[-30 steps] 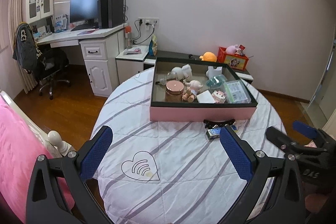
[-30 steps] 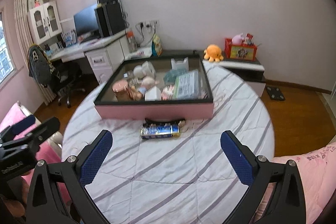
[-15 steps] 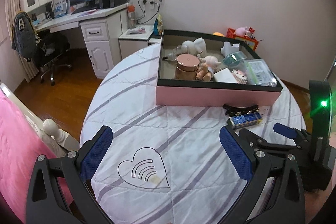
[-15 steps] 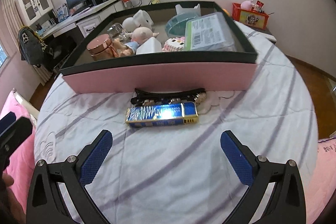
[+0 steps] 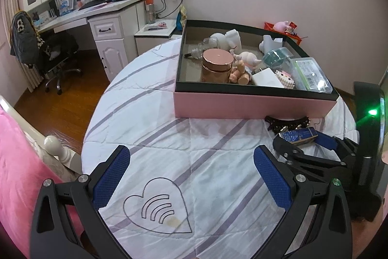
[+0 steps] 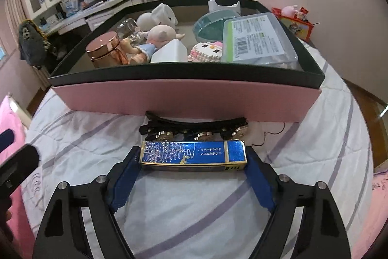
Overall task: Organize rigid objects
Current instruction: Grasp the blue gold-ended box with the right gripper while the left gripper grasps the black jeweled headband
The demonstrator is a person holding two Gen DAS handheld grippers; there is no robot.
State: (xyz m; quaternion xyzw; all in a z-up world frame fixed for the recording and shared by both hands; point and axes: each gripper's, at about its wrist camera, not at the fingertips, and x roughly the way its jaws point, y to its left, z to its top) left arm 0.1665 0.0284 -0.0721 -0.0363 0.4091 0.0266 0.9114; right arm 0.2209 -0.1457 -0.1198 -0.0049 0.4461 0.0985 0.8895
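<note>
Right gripper [image 6: 192,163] is closing around the blue lighter [image 6: 193,155] at centre frame — pads at both ends, contact too close to call. The lighter lies on the striped bedspread [image 6: 194,210], just beside a black hair clip [image 6: 194,129] below the pink box [image 6: 184,101]. Left gripper [image 5: 191,174] is spread wide, empty — over the bedspread's heart print [image 5: 157,206].
</note>
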